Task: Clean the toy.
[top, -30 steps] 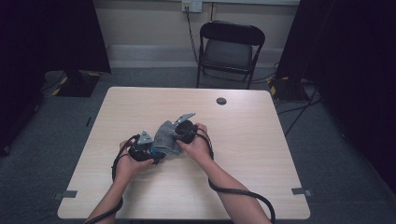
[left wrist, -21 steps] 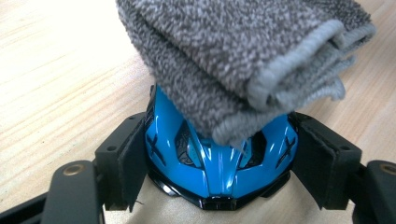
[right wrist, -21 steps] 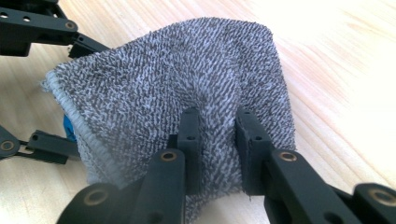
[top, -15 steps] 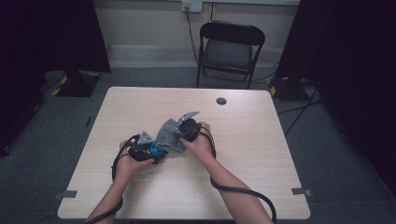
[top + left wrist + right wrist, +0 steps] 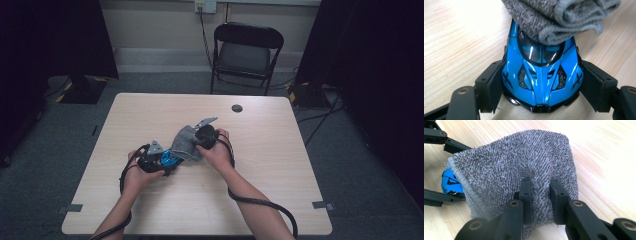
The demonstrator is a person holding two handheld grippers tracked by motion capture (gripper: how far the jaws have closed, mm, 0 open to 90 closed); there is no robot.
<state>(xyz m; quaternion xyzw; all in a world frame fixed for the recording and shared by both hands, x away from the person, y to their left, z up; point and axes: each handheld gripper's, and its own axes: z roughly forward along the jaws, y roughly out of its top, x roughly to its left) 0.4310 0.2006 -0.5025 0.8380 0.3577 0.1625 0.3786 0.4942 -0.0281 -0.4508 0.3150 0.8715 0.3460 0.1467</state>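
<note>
My left gripper (image 5: pixel 541 87) clamps the glossy blue toy car (image 5: pixel 541 75) on the pale wooden table (image 5: pixel 280 165); my right gripper (image 5: pixel 540 195) pinches the grey terry cloth (image 5: pixel 519 162) draped over the car's roof.

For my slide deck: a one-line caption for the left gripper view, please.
Left gripper fingers clamp a blue toy car while a grey cloth drapes over its roof.

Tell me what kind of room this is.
Probably a recording room or lab, not a home: one bare wooden table on grey carpet, black curtains along the sides, a folding chair by the wall, and tape marks on the floor at the table's corners.
</note>
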